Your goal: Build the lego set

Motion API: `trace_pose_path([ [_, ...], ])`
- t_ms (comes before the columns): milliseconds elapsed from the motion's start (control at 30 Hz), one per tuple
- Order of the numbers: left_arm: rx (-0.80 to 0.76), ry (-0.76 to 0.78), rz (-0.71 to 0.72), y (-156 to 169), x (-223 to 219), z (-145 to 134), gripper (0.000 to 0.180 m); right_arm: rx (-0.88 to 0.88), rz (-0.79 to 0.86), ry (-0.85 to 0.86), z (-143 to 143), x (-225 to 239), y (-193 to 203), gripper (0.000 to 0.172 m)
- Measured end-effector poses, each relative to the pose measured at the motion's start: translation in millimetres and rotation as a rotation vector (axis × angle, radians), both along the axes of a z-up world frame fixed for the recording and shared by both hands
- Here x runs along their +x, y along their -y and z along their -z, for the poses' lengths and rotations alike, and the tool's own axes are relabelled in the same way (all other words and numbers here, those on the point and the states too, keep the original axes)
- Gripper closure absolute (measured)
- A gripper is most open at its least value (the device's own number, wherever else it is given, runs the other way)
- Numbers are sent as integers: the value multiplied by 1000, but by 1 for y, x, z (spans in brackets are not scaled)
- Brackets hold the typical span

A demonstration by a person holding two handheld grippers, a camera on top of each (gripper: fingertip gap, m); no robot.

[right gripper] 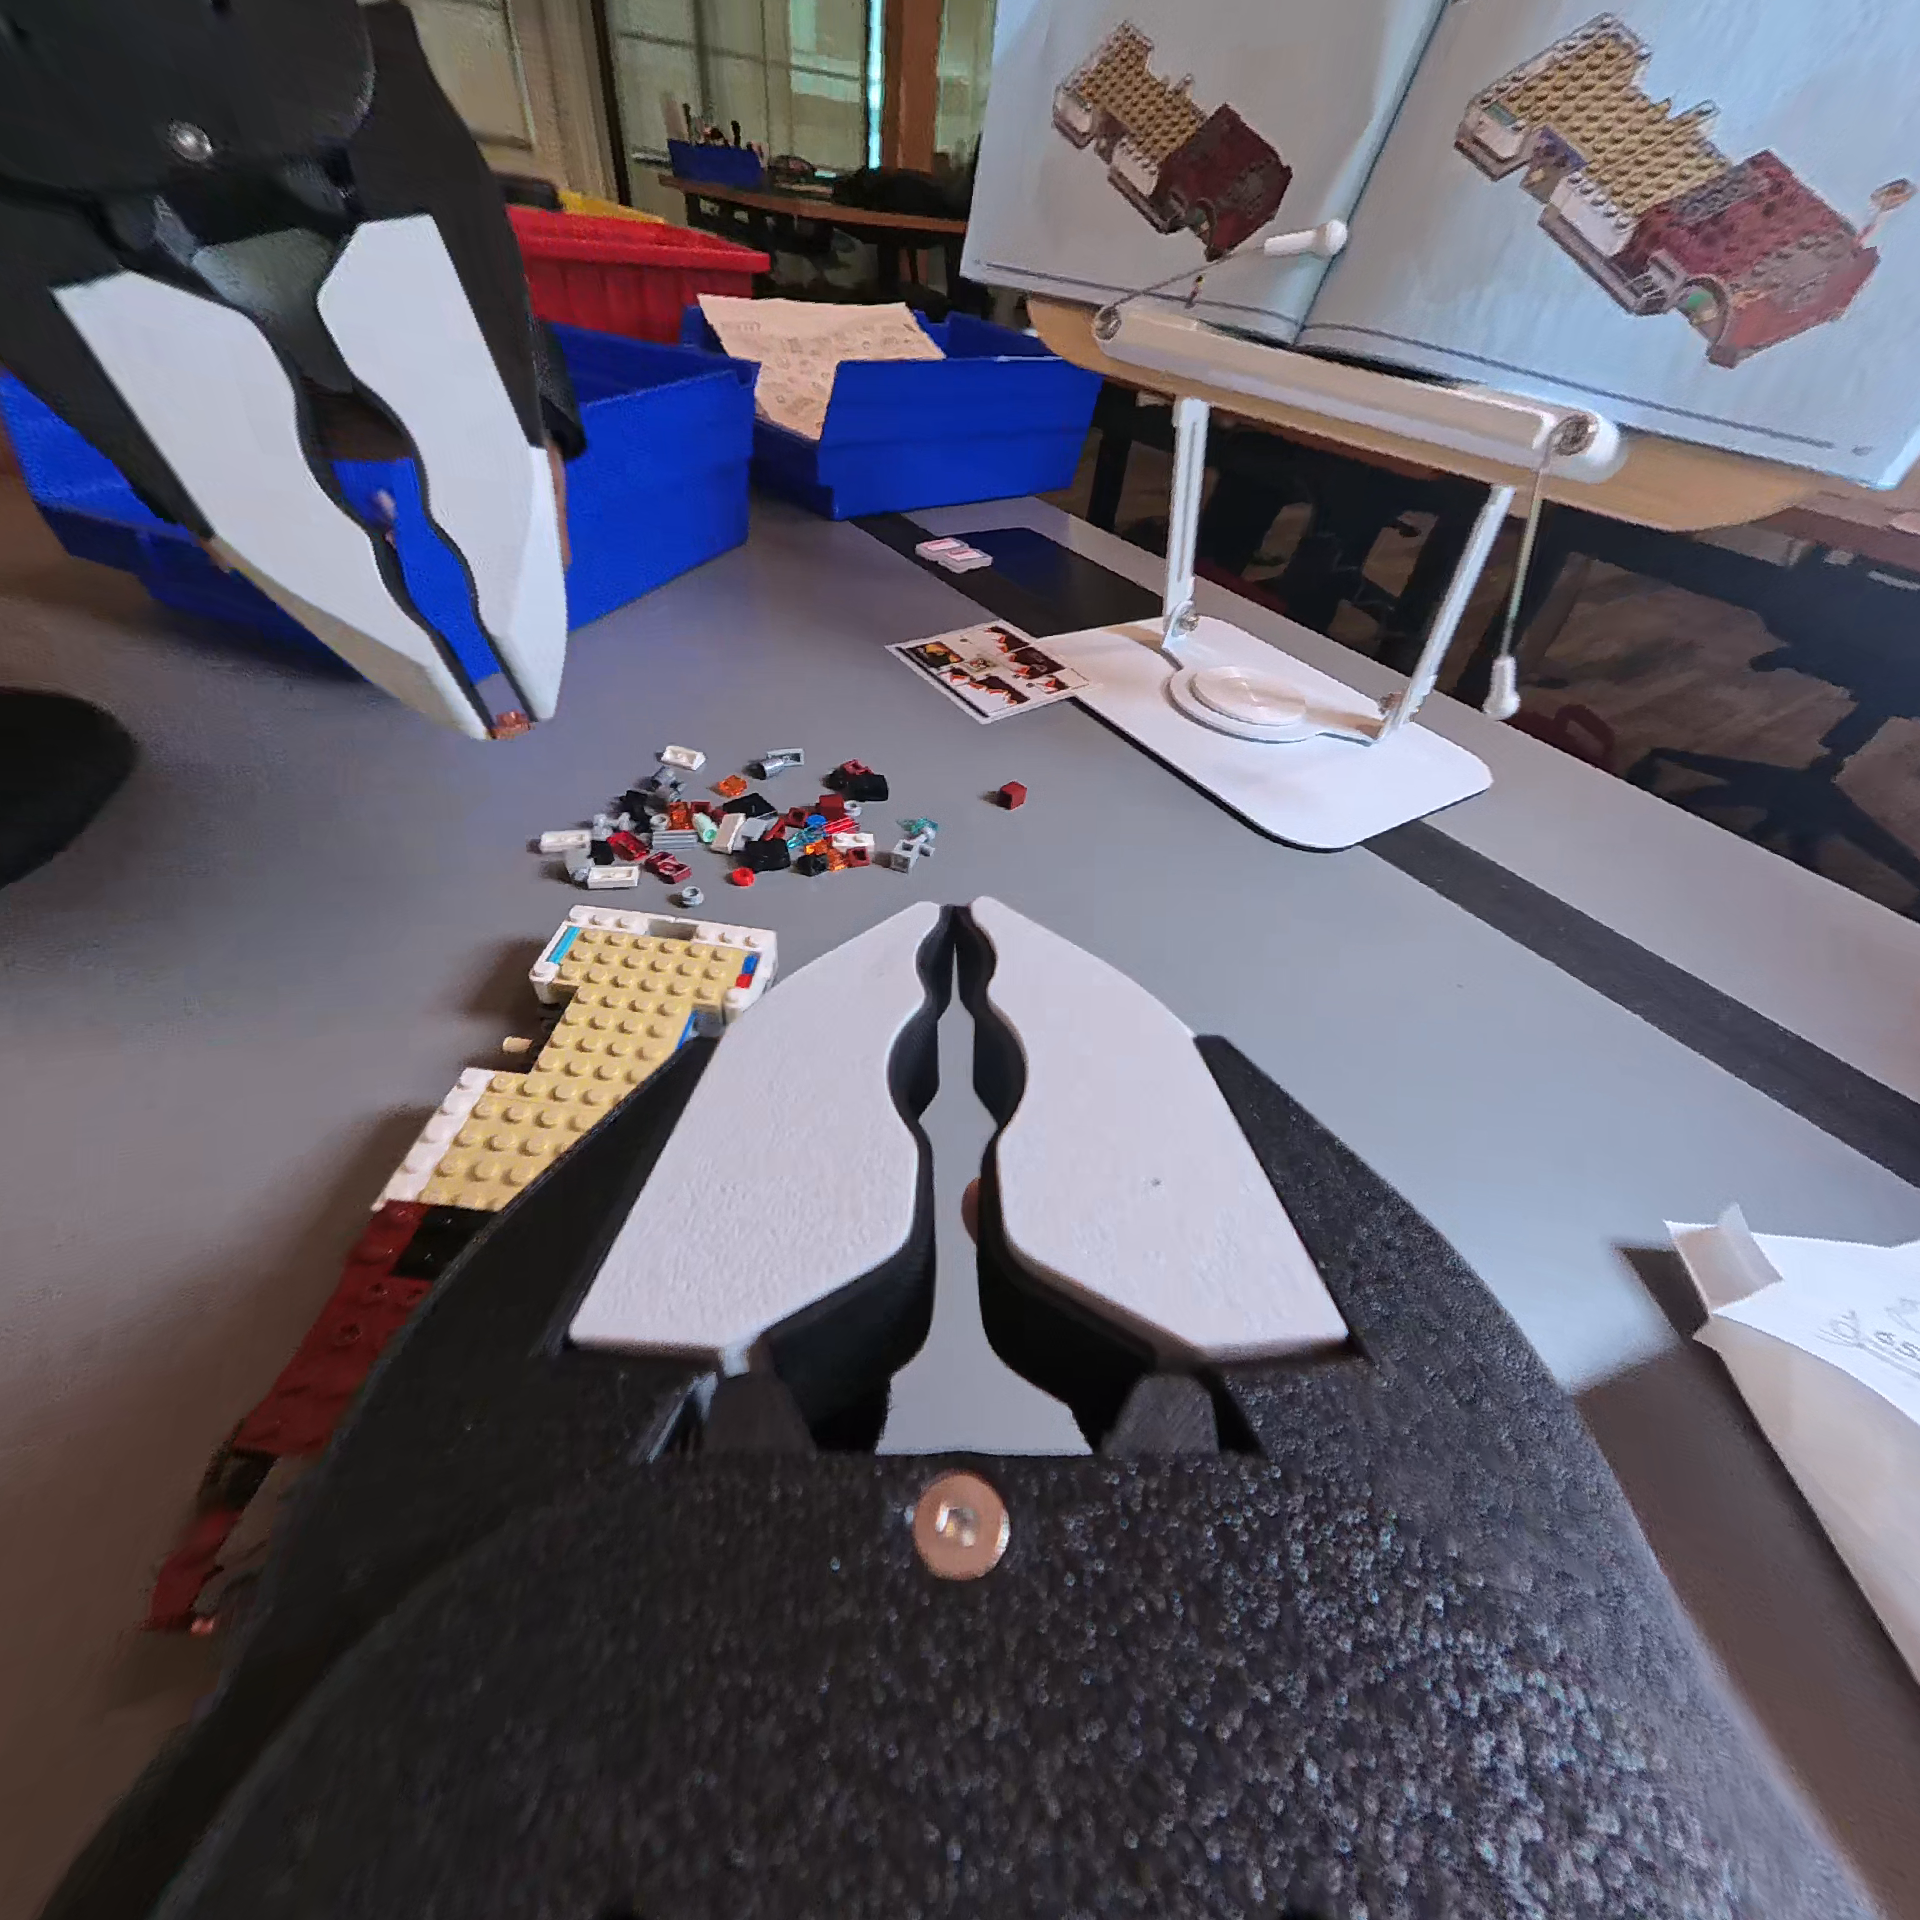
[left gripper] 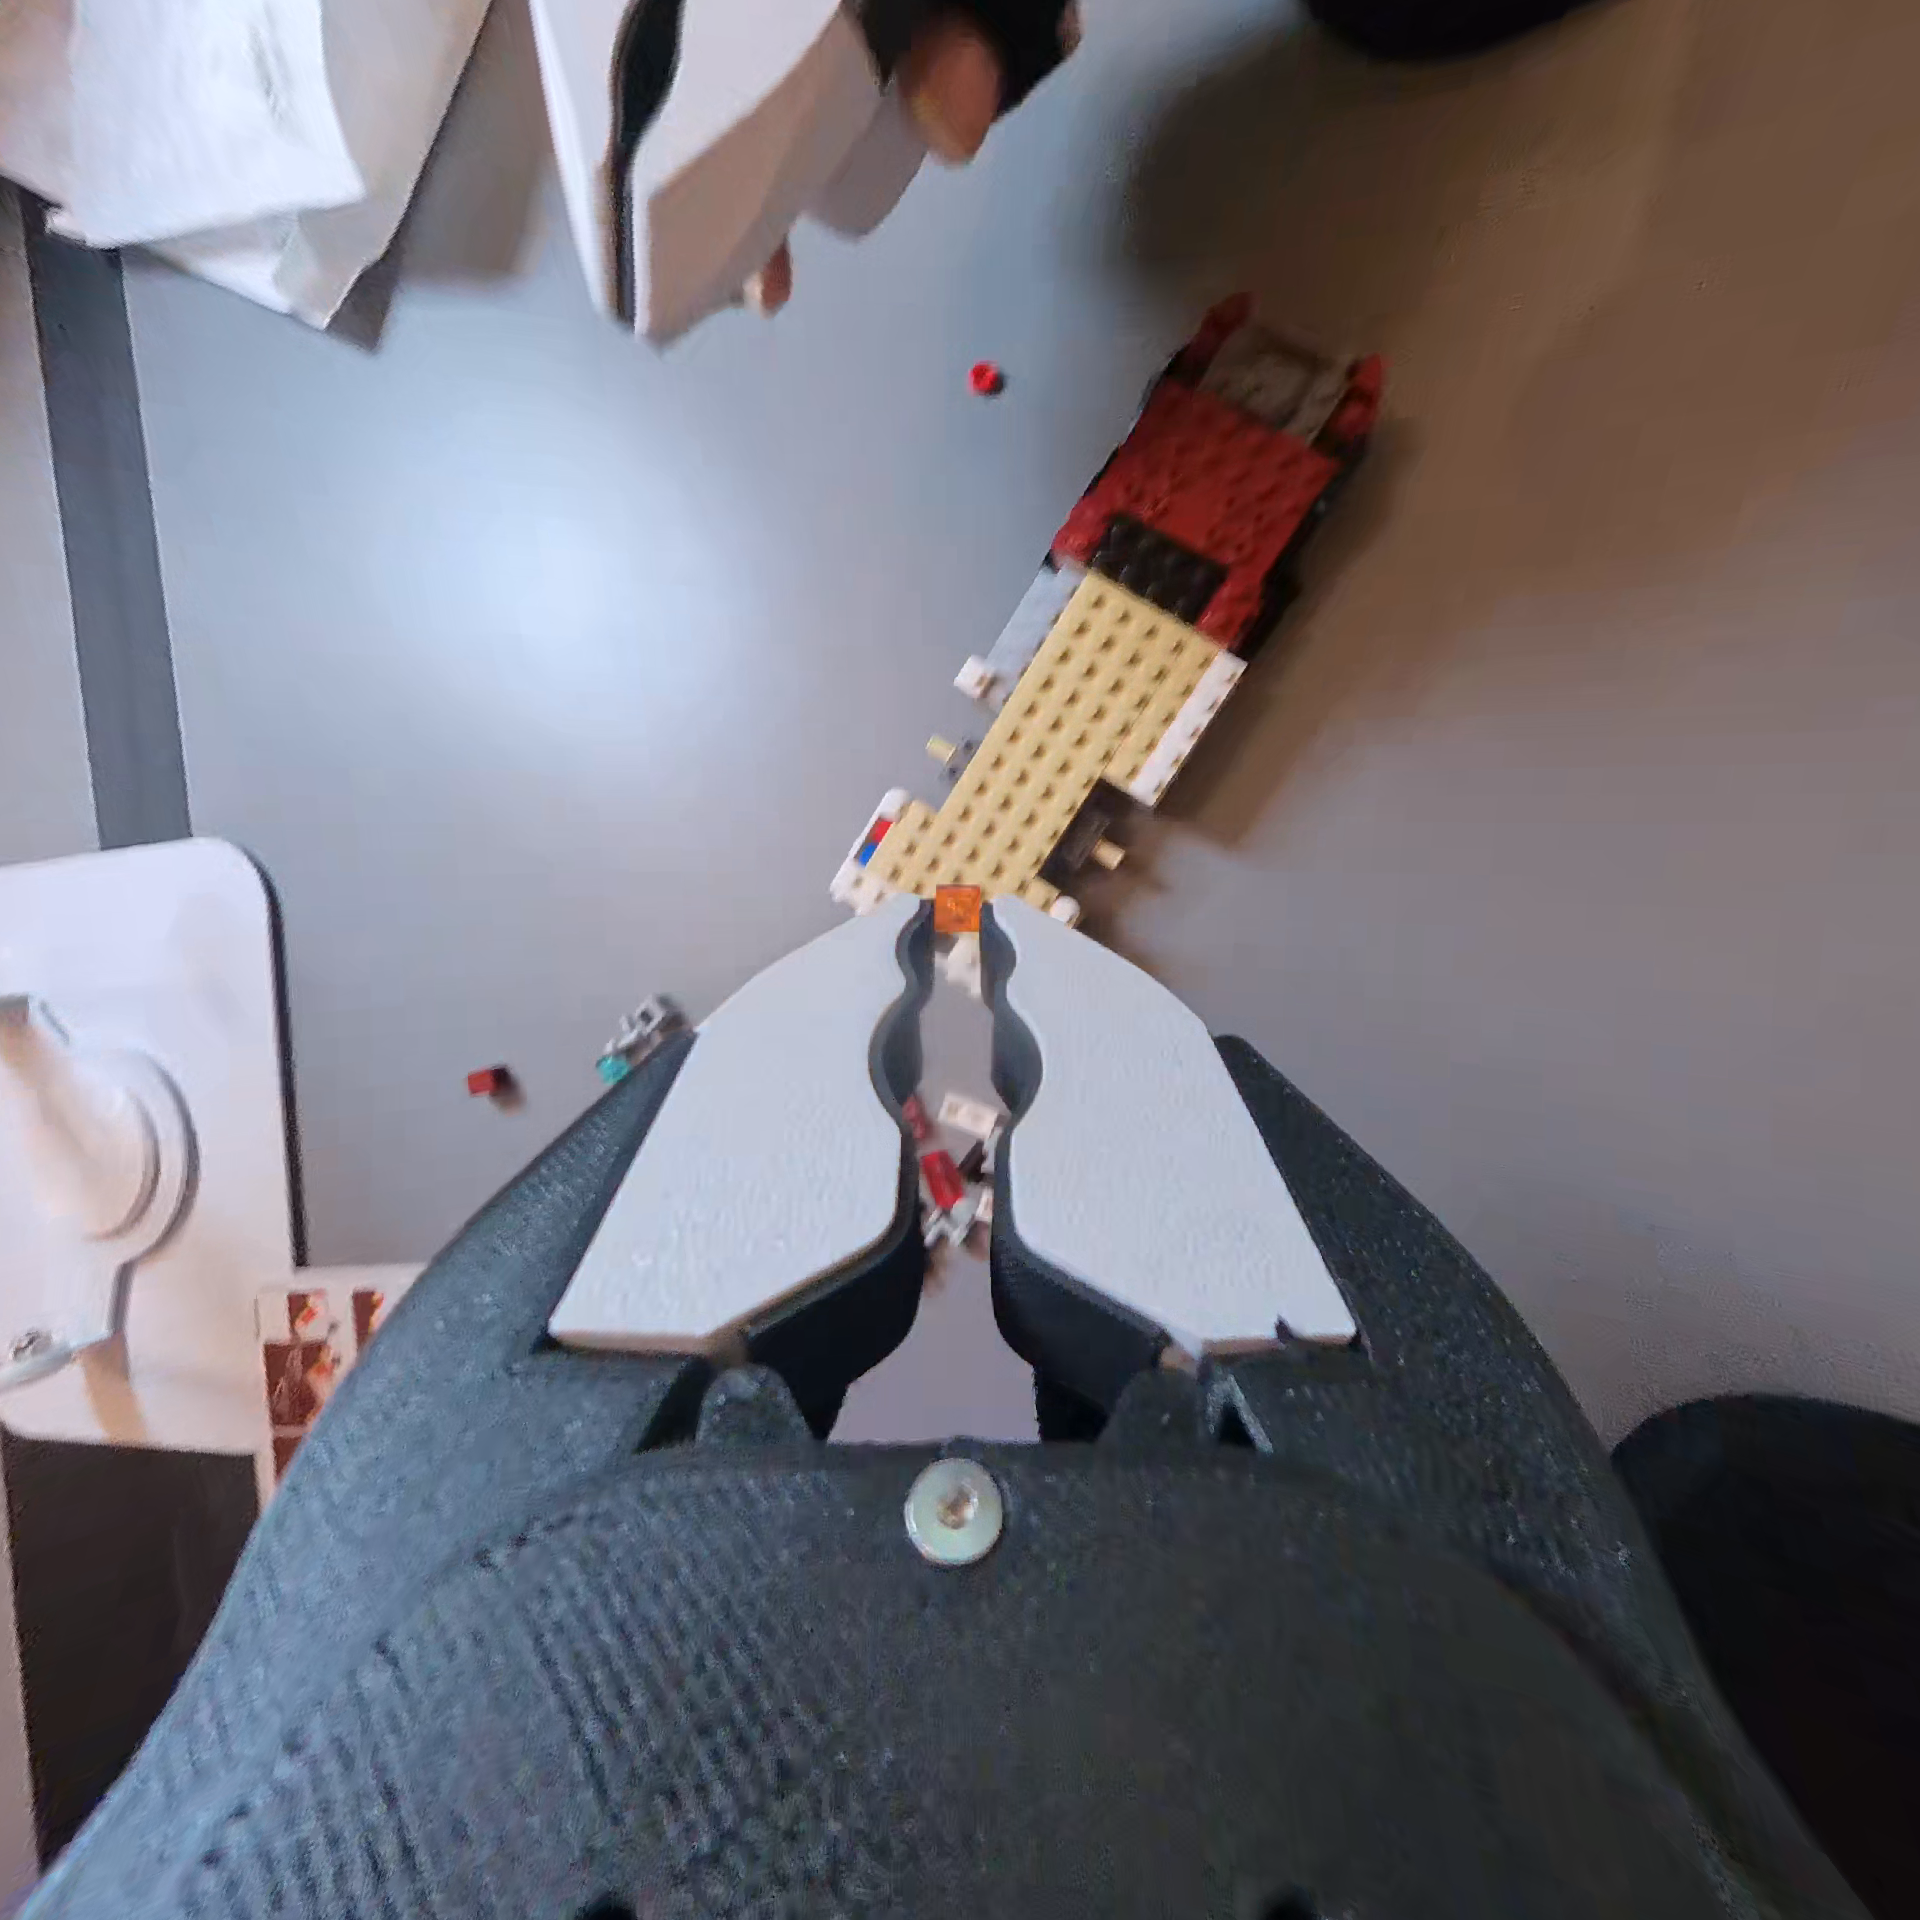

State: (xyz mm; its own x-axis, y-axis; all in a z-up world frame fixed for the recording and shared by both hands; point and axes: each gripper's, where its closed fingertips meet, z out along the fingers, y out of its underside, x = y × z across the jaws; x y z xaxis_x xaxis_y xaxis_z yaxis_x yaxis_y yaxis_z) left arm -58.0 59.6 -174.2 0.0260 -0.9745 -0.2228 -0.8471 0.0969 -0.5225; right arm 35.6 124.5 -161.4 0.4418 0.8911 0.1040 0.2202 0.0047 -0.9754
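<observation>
My left gripper point(left gripper: 958, 912) is shut on a small clear orange brick piece point(left gripper: 957, 909), held at its fingertips above the table. The right wrist view shows the same gripper point(right gripper: 509, 724) at upper left with the orange piece point(right gripper: 509, 725) between its tips, above the pile of small loose pieces point(right gripper: 743, 821). A brick model with a tan studded top, white edges and a dark red end point(left gripper: 1081, 727) lies on the grey table just beyond the left tips; it also shows in the right wrist view point(right gripper: 613, 1013). My right gripper point(right gripper: 957, 914) is shut with nothing between its tips, beside the model's near side.
A white book stand point(right gripper: 1288, 748) holds an open instruction booklet point(right gripper: 1455, 208) at the right. Blue bins point(right gripper: 914, 416) and a red bin point(right gripper: 634, 270) stand at the back. A small leaflet point(right gripper: 987, 670), a lone dark red piece point(right gripper: 1013, 796) and white paper point(right gripper: 1829, 1371) lie on the table. The left gripper's tips are roughly 12 cm from the right gripper's.
</observation>
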Motion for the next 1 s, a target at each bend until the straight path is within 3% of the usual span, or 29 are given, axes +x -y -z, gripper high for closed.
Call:
trace_pose_path([
  [67,-19,55,33,15,19,1,173,-44,-81,89,10,-4,12,170],
  [167,-26,133,50,27,41,2,173,-124,-181,186,21,-4,36,152],
  [300,-64,192,61,39,56,10,173,-188,-218,258,26,15,68,139],
  [533,-105,157,112,53,66,30,173,-296,-181,474,69,43,121,114],
  [733,-88,135,229,72,94,39,173,-282,-109,575,89,36,125,112],
  [1000,-17,87,353,82,120,55,173,-289,-59,573,91,37,121,119],
])
